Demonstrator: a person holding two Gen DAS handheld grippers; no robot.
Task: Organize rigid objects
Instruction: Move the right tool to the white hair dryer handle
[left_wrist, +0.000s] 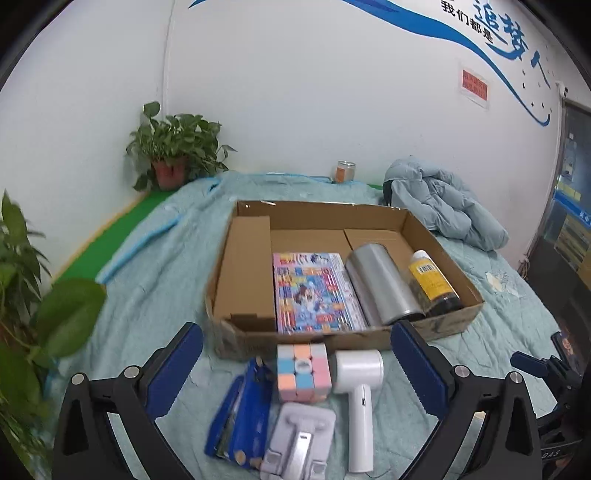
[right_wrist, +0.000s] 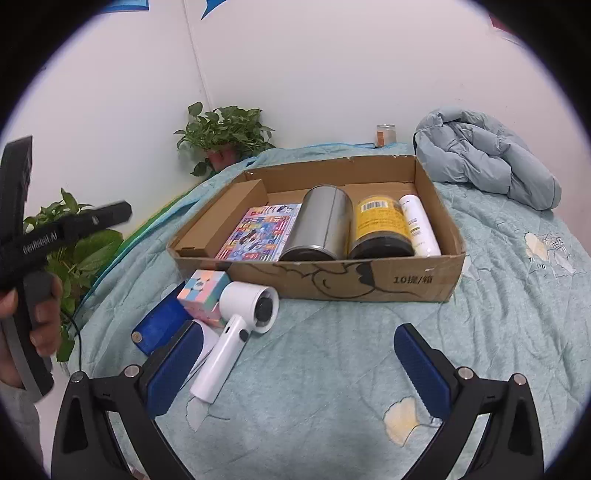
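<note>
An open cardboard box (left_wrist: 447, 325) (right_wrist: 369, 282) lies on a teal quilt. Side by side in it lie a colourful book (left_wrist: 314, 291) (right_wrist: 258, 232), a silver can (left_wrist: 380, 284) (right_wrist: 321, 221) and a dark jar with a yellow label (left_wrist: 432, 284) (right_wrist: 382, 229); the right wrist view adds a white bottle (right_wrist: 419, 225). In front of the box rest a pastel cube (left_wrist: 303, 371) (right_wrist: 203, 295), a white hand-held device (left_wrist: 358, 387) (right_wrist: 240, 325), a blue case (left_wrist: 240, 410) (right_wrist: 162, 325) and a pale grey stand (left_wrist: 299, 439). My left gripper (left_wrist: 297, 332) hovers open over these loose items. My right gripper (right_wrist: 298, 332) is open over bare quilt, just right of the white device.
Potted plant (left_wrist: 173, 155) in the far corner, leafy plant (left_wrist: 44, 314) at the left edge. A light blue jacket (left_wrist: 443, 203) (right_wrist: 487, 162) is bunched behind the box. A small jar (left_wrist: 345, 171) stands by the wall. A person's hand (right_wrist: 44, 332) grips a handle at left.
</note>
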